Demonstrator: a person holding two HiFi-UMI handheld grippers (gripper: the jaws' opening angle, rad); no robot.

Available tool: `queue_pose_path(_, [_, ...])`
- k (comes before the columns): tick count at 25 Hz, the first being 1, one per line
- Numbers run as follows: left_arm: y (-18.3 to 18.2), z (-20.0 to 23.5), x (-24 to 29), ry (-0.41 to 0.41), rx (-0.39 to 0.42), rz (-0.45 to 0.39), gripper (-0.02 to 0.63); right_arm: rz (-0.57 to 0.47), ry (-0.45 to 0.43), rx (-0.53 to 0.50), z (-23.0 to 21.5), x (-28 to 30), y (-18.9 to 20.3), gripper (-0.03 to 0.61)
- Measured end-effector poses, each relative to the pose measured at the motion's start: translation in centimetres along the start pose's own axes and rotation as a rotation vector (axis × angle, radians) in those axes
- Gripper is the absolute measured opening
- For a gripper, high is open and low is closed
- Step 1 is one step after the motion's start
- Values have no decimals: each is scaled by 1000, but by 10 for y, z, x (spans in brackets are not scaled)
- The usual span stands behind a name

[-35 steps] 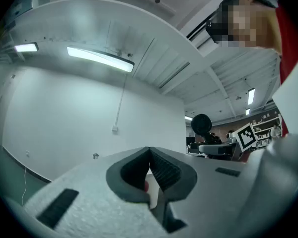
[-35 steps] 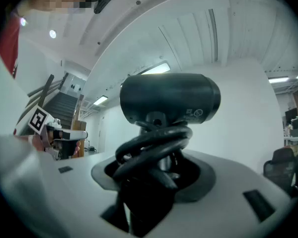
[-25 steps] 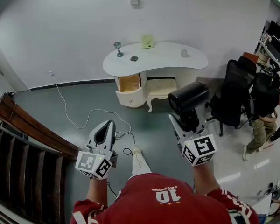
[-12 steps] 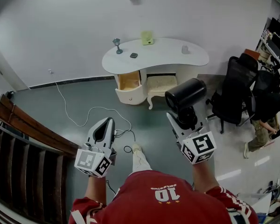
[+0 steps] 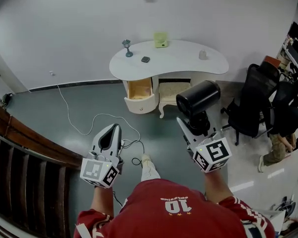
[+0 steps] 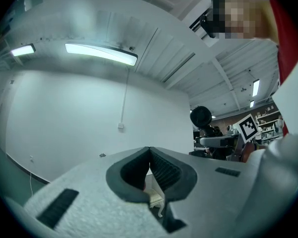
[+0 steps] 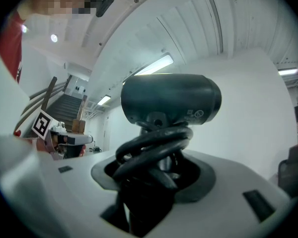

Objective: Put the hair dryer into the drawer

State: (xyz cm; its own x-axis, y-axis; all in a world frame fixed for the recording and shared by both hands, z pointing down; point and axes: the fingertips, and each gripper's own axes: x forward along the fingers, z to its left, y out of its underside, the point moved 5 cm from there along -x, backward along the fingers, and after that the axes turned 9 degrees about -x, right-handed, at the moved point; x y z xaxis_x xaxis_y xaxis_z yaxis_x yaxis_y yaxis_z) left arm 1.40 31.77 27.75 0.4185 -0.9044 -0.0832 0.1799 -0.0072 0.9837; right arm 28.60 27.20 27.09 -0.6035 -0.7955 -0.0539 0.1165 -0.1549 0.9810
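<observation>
White number 10, upside down, on the red shirt [image 5: 154, 219]

We saw the black hair dryer [image 5: 198, 98] with a smooth, matt plastic barrel. Its thick black cord [image 7: 154, 150] looked rubbery, with a dull sheen. The right gripper [image 5: 191, 126] and left gripper [image 5: 112, 131] had pale grey, finely grained matt plastic shells, and the left one's dark pads [image 6: 164, 170] were ribbed and rubber-like. Far off, the white kidney-shaped desk [image 5: 174, 58] looked smooth and faintly glossy, its open drawer [image 5: 139, 89] bare pale wood inside. The grey-green floor [image 5: 64, 108] was smooth. The red jersey [image 5: 174, 212] was cloth, and the brown stair rail [image 5: 25, 133] at left was wood.
</observation>
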Motion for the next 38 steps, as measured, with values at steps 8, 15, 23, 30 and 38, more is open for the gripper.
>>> queue_pose_path(8, [-6,69,65,9,10,-66,-2,-3,-68,-26,-25,106,2,238])
queue_pose_path(15, [-8,155,135,12,2,8,-1,-1,-48,40,-46,212,14,235])
queue_pose_path(23, [-9,234,194,38,-50,37,0,51,-39,45,-59,304,33,236])
queue_pose_path(30, [12,257,230,110,-73,72,0,103,-74,15,-53,347,56,238])
queue_pose_path(38, [46,266,250,117,-119,111,0,220,-196,-46,-46,377,107,238])
